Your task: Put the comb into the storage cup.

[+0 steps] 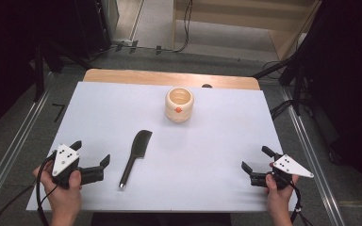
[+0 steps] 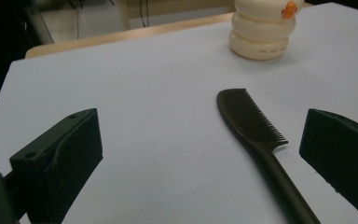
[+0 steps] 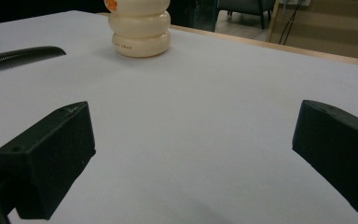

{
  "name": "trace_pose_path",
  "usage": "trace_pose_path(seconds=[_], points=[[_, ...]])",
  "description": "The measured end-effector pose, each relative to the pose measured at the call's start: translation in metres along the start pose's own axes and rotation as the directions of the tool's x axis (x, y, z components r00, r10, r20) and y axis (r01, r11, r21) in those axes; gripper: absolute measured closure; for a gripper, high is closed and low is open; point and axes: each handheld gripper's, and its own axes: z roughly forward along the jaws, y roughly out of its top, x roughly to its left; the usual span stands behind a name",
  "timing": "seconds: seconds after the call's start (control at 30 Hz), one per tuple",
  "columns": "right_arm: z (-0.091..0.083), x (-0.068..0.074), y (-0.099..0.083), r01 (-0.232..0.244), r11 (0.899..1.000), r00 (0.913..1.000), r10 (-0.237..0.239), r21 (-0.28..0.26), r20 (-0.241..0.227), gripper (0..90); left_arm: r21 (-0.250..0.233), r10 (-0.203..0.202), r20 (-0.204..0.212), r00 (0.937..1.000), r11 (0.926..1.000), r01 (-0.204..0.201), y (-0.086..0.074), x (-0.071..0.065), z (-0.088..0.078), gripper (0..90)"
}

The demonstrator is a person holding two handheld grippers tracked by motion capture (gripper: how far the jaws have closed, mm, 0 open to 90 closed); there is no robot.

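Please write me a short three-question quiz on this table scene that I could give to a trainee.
1. True or false: the left gripper is holding the black comb.
2. Which gripper is nearer the comb: A) left, B) right?
3. Fill in: the cream pot standing beyond the comb has a small ____ mark on its side.

Key
1. False: the comb lies flat on the white sheet, untouched, and both grippers' jaws stand open.
2. A.
3. Orange.

A line of small red print ran along the lowest ring of the cream holder (image 3: 140, 29), but it was too small and blurred to read.
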Motion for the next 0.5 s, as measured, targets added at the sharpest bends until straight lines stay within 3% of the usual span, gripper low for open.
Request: trace_pose_path(seconds=[0.3,0.5], points=[[0.000,0.000,0.000,0.003,1.000,1.0000,-0.003,0.002,-0.001,0.0,0.062,0.002,0.014,0.9999,0.9981,-0.003,0.010,-0.006,0.009,0.0],[0.001,0.000,0.000,0.005,1.000,1.0000,-0.005,0.004,0.000,0.0,0.130,0.026,0.031,0.9992,0.9910,-0.030,0.020,-0.011,0.018,0.0]])
